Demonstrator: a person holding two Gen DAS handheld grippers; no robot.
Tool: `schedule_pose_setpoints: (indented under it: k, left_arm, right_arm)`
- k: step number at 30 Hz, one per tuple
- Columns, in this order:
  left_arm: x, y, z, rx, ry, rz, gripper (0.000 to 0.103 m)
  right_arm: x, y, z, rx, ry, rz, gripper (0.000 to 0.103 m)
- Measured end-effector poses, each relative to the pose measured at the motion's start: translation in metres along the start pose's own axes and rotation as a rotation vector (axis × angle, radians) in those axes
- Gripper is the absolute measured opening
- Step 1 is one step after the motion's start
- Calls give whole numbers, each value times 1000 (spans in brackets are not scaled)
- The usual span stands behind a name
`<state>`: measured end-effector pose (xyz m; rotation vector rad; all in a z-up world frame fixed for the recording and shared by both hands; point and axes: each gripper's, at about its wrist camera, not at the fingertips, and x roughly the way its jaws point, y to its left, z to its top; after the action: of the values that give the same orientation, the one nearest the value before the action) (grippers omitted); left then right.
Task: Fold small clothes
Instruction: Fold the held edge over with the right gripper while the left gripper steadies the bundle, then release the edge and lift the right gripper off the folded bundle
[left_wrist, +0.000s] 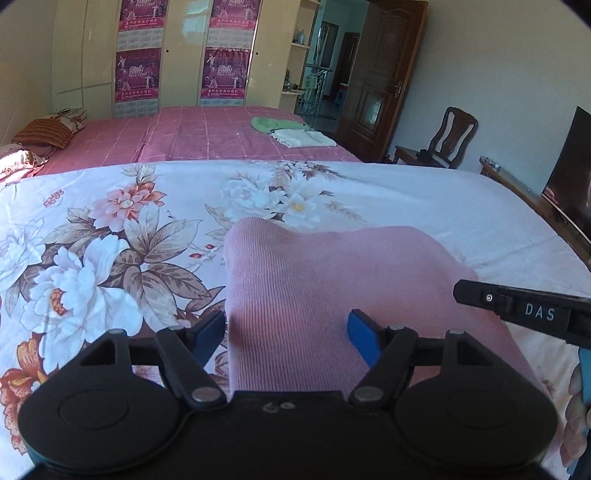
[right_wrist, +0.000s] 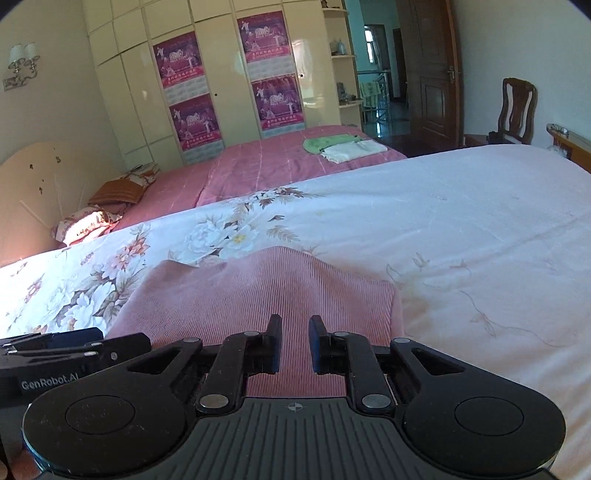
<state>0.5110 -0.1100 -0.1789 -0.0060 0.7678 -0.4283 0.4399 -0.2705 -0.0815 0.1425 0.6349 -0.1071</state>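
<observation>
On the floral bedsheet (left_wrist: 110, 236), pink ribbed garment (left_wrist: 332, 280) lying partly folded, left tongs (left_wrist: 288, 332) spread wide over its near edge, gripping nothing, right tongs (right_wrist: 294, 343) narrowly parted above the same cloth, empty, green and white folded clothes (right_wrist: 343, 147) on the far pink bed (right_wrist: 258, 166)

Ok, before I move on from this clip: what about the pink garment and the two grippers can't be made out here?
- Pink garment: near edge hidden behind the left gripper body in the left wrist view, and behind the right gripper body in the right wrist view.
- Garment type: no sleeves or collar visible, so it cannot be told.
- Contact: whether the open fingers touch the cloth is unclear in either view.
- Folded green and white clothes on the far bed: too small to identify.
</observation>
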Motion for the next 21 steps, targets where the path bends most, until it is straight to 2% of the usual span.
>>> schedule_pose_setpoints:
  k: [4,6,8,11,14,18,21]
  left_arm:
    - [17,7,1,-33,9,10,85]
    - [25,9,0,-49,23,13,89]
    - [29,11,0,-74,29,13,90]
    - [24,7,2,-60,24,25,89]
    - [17,4,4,-50,16,27,84]
    - [9,0,1,-43,21,23,83]
    - [-5,-3,-3,-33,10,13,82]
  right_arm:
    - [31,-6,3,-33,1,-26,15]
    - [52,-12,-2,-40,50,-47,15]
    - [57,-20,-3,-29,32,-33,14]
    - [54,-16,2,-56,41,-34,15]
    - [37,-18,6,-1,-5,8,15]
    - [41,-15,-8,-59,42,-47,15]
    - [25,-18,-6,-6,25,-37,16]
